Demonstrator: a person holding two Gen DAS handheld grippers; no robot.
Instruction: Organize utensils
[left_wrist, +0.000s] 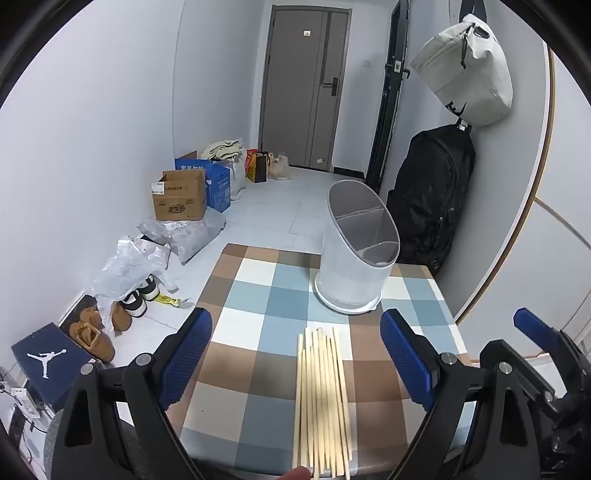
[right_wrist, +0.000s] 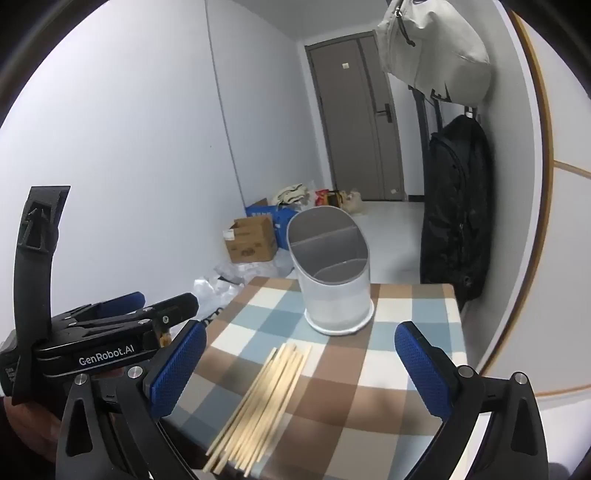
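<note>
Here a bundle of wooden chopsticks (left_wrist: 323, 402) lies flat at the near edge of the checkered tabletop (left_wrist: 258, 295), its tips pointing toward the white divided utensil holder (left_wrist: 356, 251), which stands apart from it near the far edge. The left gripper (left_wrist: 295, 365) is spread wide, its blue pads either side of the bundle, touching nothing. The right gripper (right_wrist: 301, 373) is likewise wide open and holds nothing.
</note>
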